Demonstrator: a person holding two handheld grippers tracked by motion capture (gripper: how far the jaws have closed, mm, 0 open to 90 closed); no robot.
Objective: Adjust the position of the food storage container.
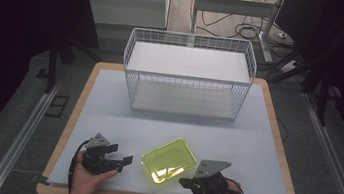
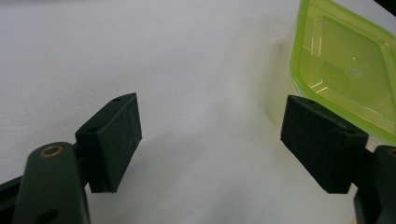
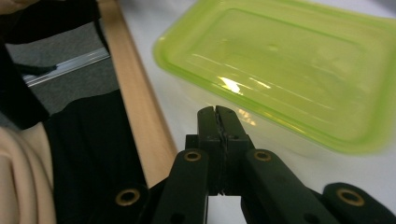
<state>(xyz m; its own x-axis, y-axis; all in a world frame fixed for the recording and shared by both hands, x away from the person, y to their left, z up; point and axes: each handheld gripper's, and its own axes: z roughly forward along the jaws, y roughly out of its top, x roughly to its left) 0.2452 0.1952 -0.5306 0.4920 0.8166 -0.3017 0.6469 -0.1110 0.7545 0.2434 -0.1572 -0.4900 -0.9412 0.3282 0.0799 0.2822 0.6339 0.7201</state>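
- Left gripper (image 1: pixel 121 162): jaws wide open, nothing between them, just bare bench (image 1: pixel 108 104) in the gap. Reads like it's staged ready to take hold.
- Right gripper (image 3: pixel 218 113): jaws fully closed, pads pressed flat together, gripping nothing.
- Green container (image 1: pixel 168 160): clear lime plastic, lid on, sitting flat on the bench between the two grippers. Just ahead of the closed right jaws, apart from them with a thin gap. From the left gripper view it sits ahead and off to the right-hand jaw, its corner behind that pad; can't tell whether they touch.
- My read on placement: container turned at an angle to the bench edge, so a corner faces each gripper. Closed right jaws look set to nudge or steady the near side rather than grab; open left jaws could then take the rim. That's a guess from the posture.
- Wire basket (image 1: pixel 188 74): white, well beyond both jaws at the far side of the bench, open top, nothing inside. Likely the drop spot for the container.
- Person's hands hold the grippers at the near edge of the bench; a dark sleeve sits left of the right jaws in the right gripper view.
- Count: two grippers, one green container, one wire basket, one bench.
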